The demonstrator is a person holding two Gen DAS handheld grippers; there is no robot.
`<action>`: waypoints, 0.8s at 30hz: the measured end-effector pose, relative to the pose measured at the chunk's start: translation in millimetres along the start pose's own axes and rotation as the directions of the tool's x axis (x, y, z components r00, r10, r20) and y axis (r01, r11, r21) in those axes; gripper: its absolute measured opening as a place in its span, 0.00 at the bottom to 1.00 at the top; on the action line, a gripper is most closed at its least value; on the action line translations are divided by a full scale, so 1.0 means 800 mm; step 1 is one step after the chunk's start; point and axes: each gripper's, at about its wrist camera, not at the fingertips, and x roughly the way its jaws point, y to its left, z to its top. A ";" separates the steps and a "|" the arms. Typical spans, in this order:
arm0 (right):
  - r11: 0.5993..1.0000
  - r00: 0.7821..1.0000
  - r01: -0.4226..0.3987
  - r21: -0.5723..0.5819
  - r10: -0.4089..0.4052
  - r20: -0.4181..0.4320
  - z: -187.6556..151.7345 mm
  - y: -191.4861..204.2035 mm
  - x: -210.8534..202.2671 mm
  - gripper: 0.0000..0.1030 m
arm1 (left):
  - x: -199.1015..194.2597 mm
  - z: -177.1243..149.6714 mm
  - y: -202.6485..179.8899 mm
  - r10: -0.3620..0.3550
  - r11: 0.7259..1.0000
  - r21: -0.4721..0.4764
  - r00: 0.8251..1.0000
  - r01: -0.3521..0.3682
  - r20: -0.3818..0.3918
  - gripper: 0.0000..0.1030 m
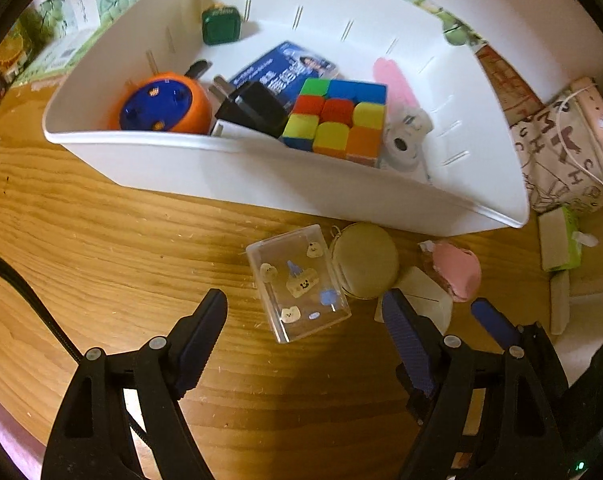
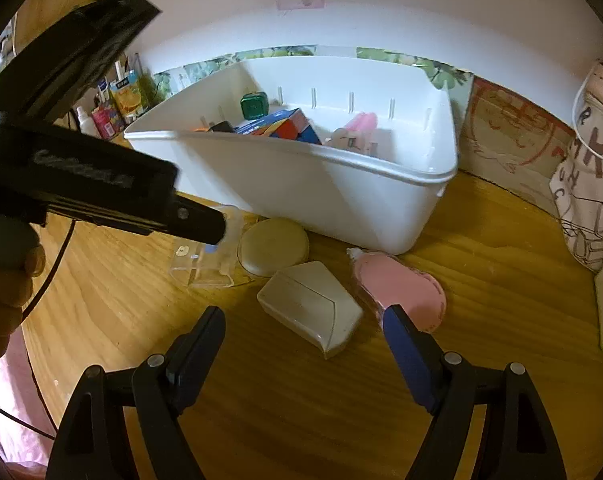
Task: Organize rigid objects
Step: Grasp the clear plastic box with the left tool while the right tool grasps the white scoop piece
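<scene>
A white bin on the wooden table holds a colour cube, an orange and blue round toy, a black plug, a blue box and a green item. In front of it lie a clear sticker-covered case, a round beige case, a white angular case and a pink pouch. My left gripper is open, just short of the clear case. My right gripper is open, its fingers either side of the white case. The bin also shows in the right wrist view.
A printed fabric bag stands right of the bin. A green and white packet lies beside it. Bottles and cartons stand at the back left. In the right wrist view the left gripper's body crosses above the clear case.
</scene>
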 end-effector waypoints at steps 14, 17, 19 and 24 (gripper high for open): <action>0.999 0.998 0.003 -0.043 -0.006 -0.056 0.001 0.007 0.033 0.79 | 0.036 0.011 0.010 -0.010 0.997 -0.071 0.997 0.004 -0.073 0.79; 0.998 0.998 0.009 -0.056 -0.012 -0.059 0.001 0.008 0.039 0.79 | 0.040 0.012 0.011 -0.019 0.997 -0.079 0.997 0.013 -0.080 0.78; 0.998 0.998 0.012 -0.062 -0.015 -0.059 0.001 0.009 0.041 0.79 | 0.043 0.014 0.009 -0.023 0.997 -0.078 0.996 0.016 -0.085 0.76; 0.997 0.998 0.017 -0.071 -0.021 -0.056 0.001 0.011 0.046 0.79 | 0.045 0.020 0.004 -0.011 0.998 -0.056 0.997 0.007 -0.071 0.71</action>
